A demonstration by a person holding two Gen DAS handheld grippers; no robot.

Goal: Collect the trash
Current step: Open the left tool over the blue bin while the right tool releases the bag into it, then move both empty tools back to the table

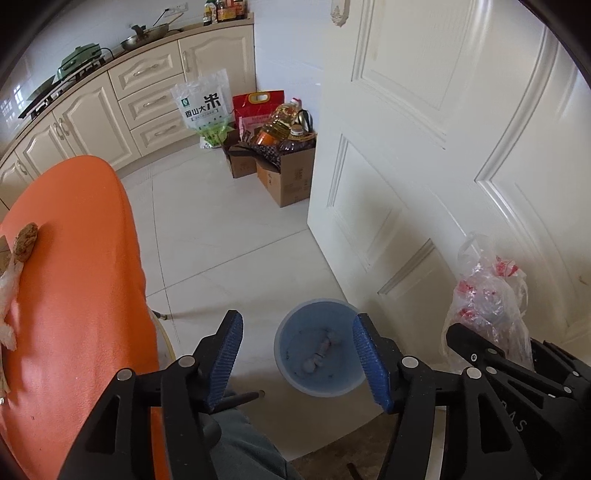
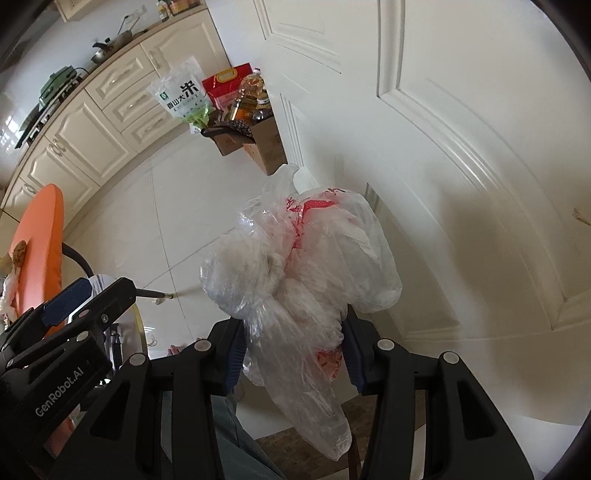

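Pointing both grippers steeply down over the floor by the white door (image 1: 443, 147)

Left gripper (image 1: 297, 363): my jaws stand apart with nothing between the blue pads (image 1: 227, 363). Seen through the gap, a blue bin (image 1: 291, 332) sits on the floor tiles (image 1: 221, 240); a few pale crumpled bits (image 1: 325, 347) lie in its bottom. Bin is just beside the door's edge.

Right gripper (image 2: 293, 356): jaws part-closed, clamped on a clear plastic bag (image 2: 303, 258) with red print. Bag bulges out past the fingertips and a tail of it hangs back between the fingers. From the left wrist view the same bag (image 1: 484, 295) and right gripper (image 1: 476, 354) show to the right of the bin, in front of the door. Whether the bag is over the bin's mouth I can't tell.

Left side of both views: orange counter (image 1: 81, 277) with a brown lump (image 1: 26, 242) and some white crumpled scrap (image 1: 7, 291) on it, near its left edge. Left gripper (image 2: 70, 295) shows in the right wrist view just beside that orange top.

Background: cream cabinets (image 1: 92, 114) with a wok (image 1: 147, 35) and a green pot (image 1: 79, 59) on top, a rice bag (image 1: 203, 107), cardboard boxes (image 1: 288, 177) with oil bottles (image 1: 277, 125) against the wall. Trouser leg (image 1: 243, 443) at the bottom edge
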